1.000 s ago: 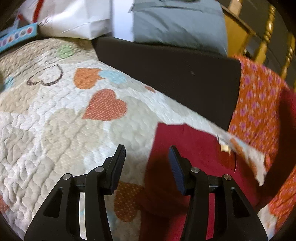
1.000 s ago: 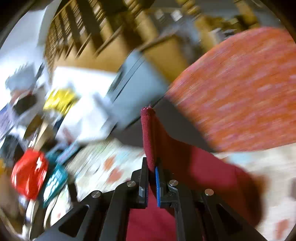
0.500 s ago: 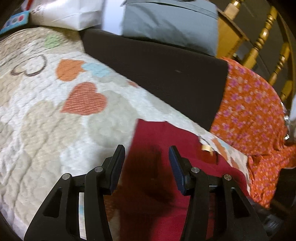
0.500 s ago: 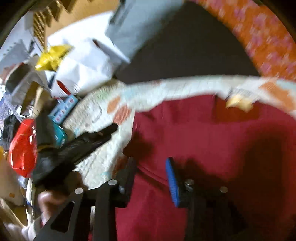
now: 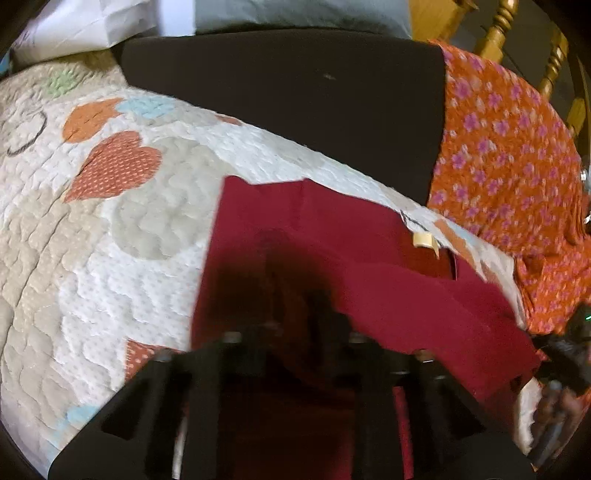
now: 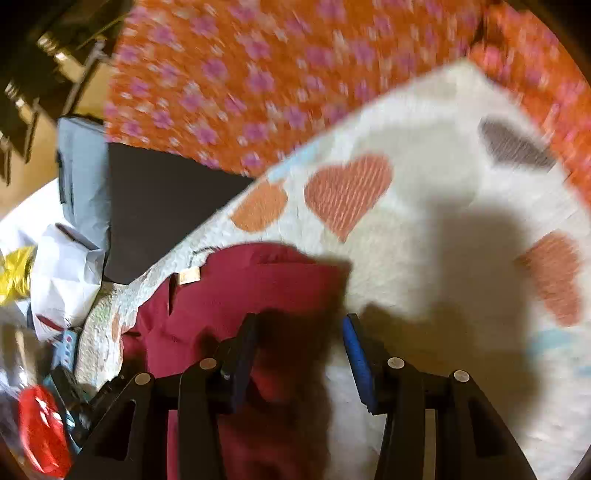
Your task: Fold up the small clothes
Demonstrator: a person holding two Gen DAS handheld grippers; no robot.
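Note:
A dark red garment lies flat on the heart-patterned quilt, its pale label at the far edge. My left gripper is blurred and low over the garment's near part. Its jaws are closing with a fold of red cloth between them. In the right wrist view the garment lies left of centre. My right gripper is over its right edge, jaws opening. The cloth lies under the gap, and the blue pad does not touch it.
Orange floral cloth is heaped at the quilt's far right. Behind the quilt lies a black panel, with grey folded cloth, a white bag and a wooden chair beyond. Beside the bed lie a red bag and clutter.
My right gripper let go of the red garment it held up, dropped to the quilt and opened. My left gripper slid forward over the garment and its fingers came together.

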